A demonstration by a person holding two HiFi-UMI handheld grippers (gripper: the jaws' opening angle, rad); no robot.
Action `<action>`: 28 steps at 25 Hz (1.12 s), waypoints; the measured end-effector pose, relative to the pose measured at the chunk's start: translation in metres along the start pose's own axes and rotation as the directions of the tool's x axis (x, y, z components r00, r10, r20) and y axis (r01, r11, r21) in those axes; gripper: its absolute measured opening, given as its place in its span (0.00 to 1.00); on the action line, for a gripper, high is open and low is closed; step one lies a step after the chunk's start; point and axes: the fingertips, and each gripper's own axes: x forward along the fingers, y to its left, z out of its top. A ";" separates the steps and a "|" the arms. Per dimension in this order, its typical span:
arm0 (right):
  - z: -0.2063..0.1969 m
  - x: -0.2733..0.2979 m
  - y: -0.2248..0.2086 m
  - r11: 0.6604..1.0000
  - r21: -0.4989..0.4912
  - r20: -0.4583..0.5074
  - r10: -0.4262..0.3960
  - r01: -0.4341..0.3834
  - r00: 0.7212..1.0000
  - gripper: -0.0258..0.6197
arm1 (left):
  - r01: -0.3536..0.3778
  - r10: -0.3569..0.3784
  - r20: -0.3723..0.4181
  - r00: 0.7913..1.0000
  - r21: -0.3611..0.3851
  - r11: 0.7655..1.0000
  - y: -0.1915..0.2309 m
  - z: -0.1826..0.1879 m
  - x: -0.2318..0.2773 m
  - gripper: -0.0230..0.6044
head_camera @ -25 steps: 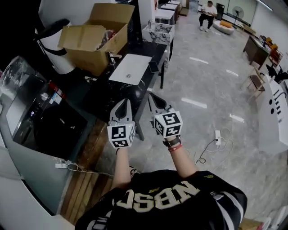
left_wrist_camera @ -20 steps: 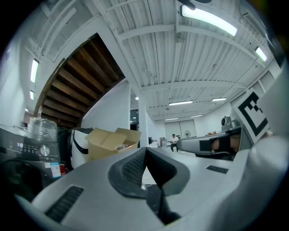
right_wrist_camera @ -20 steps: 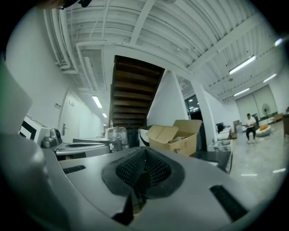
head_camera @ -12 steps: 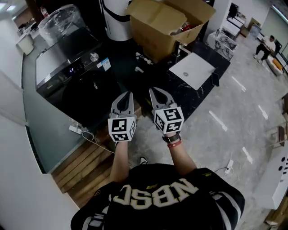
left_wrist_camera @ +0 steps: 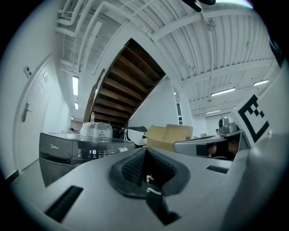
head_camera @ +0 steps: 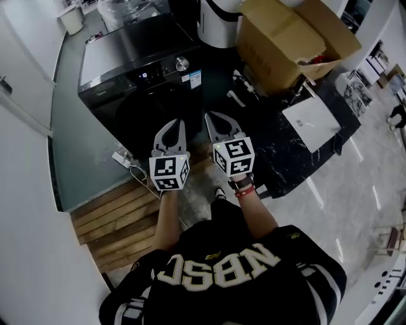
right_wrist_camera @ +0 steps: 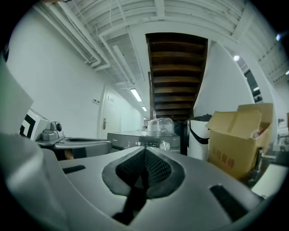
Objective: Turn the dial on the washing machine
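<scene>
The dark washing machine (head_camera: 136, 60) stands at the top of the head view, with its silver dial (head_camera: 182, 63) at the right end of the lit control strip. My left gripper (head_camera: 172, 126) and right gripper (head_camera: 211, 119) are side by side in front of its door, well short of the dial. Both are shut with nothing between the pads. The right gripper view shows the right gripper (right_wrist_camera: 144, 152) closed, with the machine (right_wrist_camera: 131, 139) and dial (right_wrist_camera: 165, 145) some way ahead. In the left gripper view the left gripper (left_wrist_camera: 145, 152) is closed, with the machine (left_wrist_camera: 67, 151) at left.
A clear plastic container (head_camera: 127, 7) sits on the machine's top. To its right stand a white bin (head_camera: 219, 22), an open cardboard box (head_camera: 295, 38) and a black marble table (head_camera: 279, 149) with a white slab (head_camera: 313, 122). A power strip (head_camera: 124, 159) and wooden decking (head_camera: 117, 219) lie at lower left.
The view has swung left: the washing machine went from the left edge to straight ahead of both grippers. The box and table shifted right. Both grippers stayed shut, side by side.
</scene>
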 end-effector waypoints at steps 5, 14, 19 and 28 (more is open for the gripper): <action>-0.002 0.072 -0.006 0.997 -0.026 -0.004 0.073 -0.073 0.997 0.06 | -0.080 0.080 0.017 0.997 0.003 0.997 0.047 -0.003 0.031 0.06; 0.002 0.194 -0.042 0.980 -0.168 -0.039 0.102 -0.107 0.994 0.09 | -0.148 0.147 0.020 0.989 0.038 0.988 0.110 -0.003 0.099 0.06; -0.008 0.237 -0.046 0.943 -0.297 -0.088 0.132 -0.153 0.987 0.14 | -0.159 0.159 -0.003 0.987 0.037 0.987 0.128 -0.016 0.124 0.06; -0.025 0.288 -0.042 0.685 -0.708 -0.141 0.101 -0.172 0.985 0.30 | -0.170 0.172 -0.037 0.984 0.037 0.985 0.146 -0.029 0.149 0.06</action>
